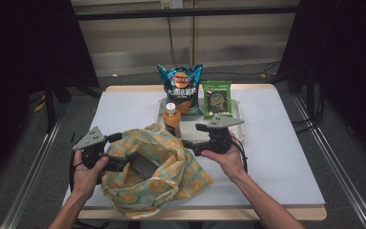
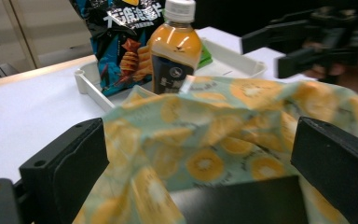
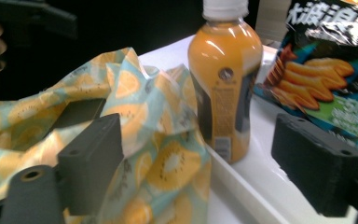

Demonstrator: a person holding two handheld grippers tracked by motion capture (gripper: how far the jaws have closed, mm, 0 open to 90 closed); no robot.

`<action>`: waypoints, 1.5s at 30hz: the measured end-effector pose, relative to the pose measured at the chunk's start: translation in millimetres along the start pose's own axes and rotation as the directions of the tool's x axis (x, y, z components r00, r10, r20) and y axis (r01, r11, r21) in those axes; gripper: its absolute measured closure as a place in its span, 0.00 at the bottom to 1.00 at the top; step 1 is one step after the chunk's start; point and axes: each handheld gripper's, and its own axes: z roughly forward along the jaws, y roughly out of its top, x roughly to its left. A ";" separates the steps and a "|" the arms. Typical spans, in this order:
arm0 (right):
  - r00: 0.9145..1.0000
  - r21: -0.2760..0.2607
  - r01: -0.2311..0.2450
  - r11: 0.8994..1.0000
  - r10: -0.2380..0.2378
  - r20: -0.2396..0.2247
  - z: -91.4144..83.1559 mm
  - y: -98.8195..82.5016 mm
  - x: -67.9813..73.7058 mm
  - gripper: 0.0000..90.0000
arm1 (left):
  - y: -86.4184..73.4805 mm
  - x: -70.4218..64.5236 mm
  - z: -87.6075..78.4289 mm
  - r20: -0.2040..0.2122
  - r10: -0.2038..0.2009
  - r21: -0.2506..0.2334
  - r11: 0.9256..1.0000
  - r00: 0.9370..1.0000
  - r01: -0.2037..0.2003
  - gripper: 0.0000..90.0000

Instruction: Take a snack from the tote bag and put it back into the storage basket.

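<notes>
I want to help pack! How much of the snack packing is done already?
A dark box already lies inside the kiwi-print bag. In hand: the left gripper sits at the bag's mouth, and the right gripper, jaws open, points toward the juice bottle. Left on the tray: bottle, chips, green packet.

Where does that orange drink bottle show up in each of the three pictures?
High view: the orange drink bottle stands mid-picture, at the white tray's near left corner.
Left gripper view: bottle top centre, behind the fruit-print bag.
Right gripper view: bottle upright, centre.
Shared landmark: the blue chip bag right beside it.
</notes>
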 end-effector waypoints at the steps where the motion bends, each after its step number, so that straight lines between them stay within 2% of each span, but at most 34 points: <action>1: 1.000 -0.001 0.000 1.000 0.000 -0.005 3.4 1.3 0.1 0.22 | -3.1 -2.1 -1.9 -0.009 -0.007 0.000 1.000 1.000 0.007 0.03; 3: 1.000 0.002 -0.002 1.000 0.002 -0.005 8.6 2.6 -0.5 0.23 | -8.4 -4.7 -5.3 0.003 -0.008 0.006 1.000 1.000 0.008 0.03; 5: 1.000 0.006 -0.008 1.000 0.008 0.014 14.6 3.8 -2.6 0.22 | -13.6 -8.6 -8.3 0.012 -0.044 0.012 0.999 0.999 0.044 0.04; 6: 1.000 0.005 -0.013 1.000 0.013 0.023 17.9 4.6 -3.8 0.22 | -15.1 -9.6 -9.8 0.028 -0.038 0.009 0.999 0.999 0.038 0.03; 10: 0.998 -0.001 -0.027 1.000 0.027 0.056 32.8 8.9 -8.2 0.21 | -23.0 -15.6 -16.9 -0.003 -0.034 -0.020 0.999 0.999 0.034 0.03; 12: 0.997 -0.001 -0.034 0.999 0.034 0.066 40.1 10.4 -9.5 0.20 | -24.9 -14.7 -19.8 0.008 -0.025 -0.028 0.999 1.000 0.025 0.03; 13: 0.996 -0.005 -0.033 0.999 0.034 0.078 43.5 11.1 -10.3 0.20 | -25.0 -14.7 -21.9 -0.017 -0.029 -0.035 0.999 0.999 0.028 0.03; 15: 0.995 -0.007 -0.045 0.999 0.045 0.087 50.7 12.2 -13.3 0.20 | -25.9 -13.6 -25.0 -0.014 -0.039 -0.054 0.998 0.999 0.038 0.03; 16: 0.994 -0.011 -0.035 0.999 0.036 0.105 53.8 12.9 -14.6 0.21 | -26.7 -14.9 -26.1 -0.025 -0.049 -0.062 0.997 0.998 0.048 0.03; 18: 0.993 -0.015 -0.052 0.999 0.054 0.105 59.5 14.2 -17.3 0.20 | -29.4 -14.3 -28.5 -0.031 -0.043 -0.056 0.998 0.999 0.042 0.03; 19: 0.993 -0.013 -0.053 0.998 0.054 0.103 62.5 14.4 -18.0 0.20 | -30.6 -13.6 -29.0 -0.016 -0.041 -0.056 0.998 0.999 0.040 0.03; 20: 0.993 -0.009 -0.050 0.999 0.051 0.109 65.4 14.4 -17.8 0.20 | -31.5 -14.3 -29.6 -0.034 -0.041 -0.055 0.998 0.999 0.039 0.03; 22: 0.992 -0.006 -0.053 0.999 0.054 0.110 70.5 14.1 -17.6 0.19 | -32.6 -12.8 -29.6 -0.021 -0.040 -0.063 0.997 0.999 0.039 0.03; 30: 0.991 0.000 -0.060 0.998 0.060 0.116 89.6 15.5 -15.7 0.19 | -34.6 -13.5 -28.1 -0.033 -0.045 -0.057 0.997 0.998 0.043 0.03; 36: 0.990 0.002 -0.053 0.999 0.052 0.132 98.7 17.9 -11.8 0.27 | -36.5 -12.8 -27.3 -0.019 -0.046 -0.059 0.997 0.999 0.045 0.03; 39: 0.988 0.003 -0.048 0.999 0.047 0.148 100.3 18.1 -11.6 0.33 | -36.4 -13.6 -27.2 -0.031 -0.045 -0.055 0.998 0.999 0.043 0.03; 42: 0.991 0.012 -0.053 0.999 0.051 0.123 99.6 19.6 -16.2 0.34 | -36.6 -13.7 -27.5 -0.030 -0.046 -0.054 0.998 0.998 0.044 0.03; 45: 0.995 0.025 -0.032 0.999 0.029 0.096 98.5 20.6 -19.6 0.34 | -36.9 -13.0 -27.5 -0.024 -0.044 -0.058 0.997 0.999 0.042 0.03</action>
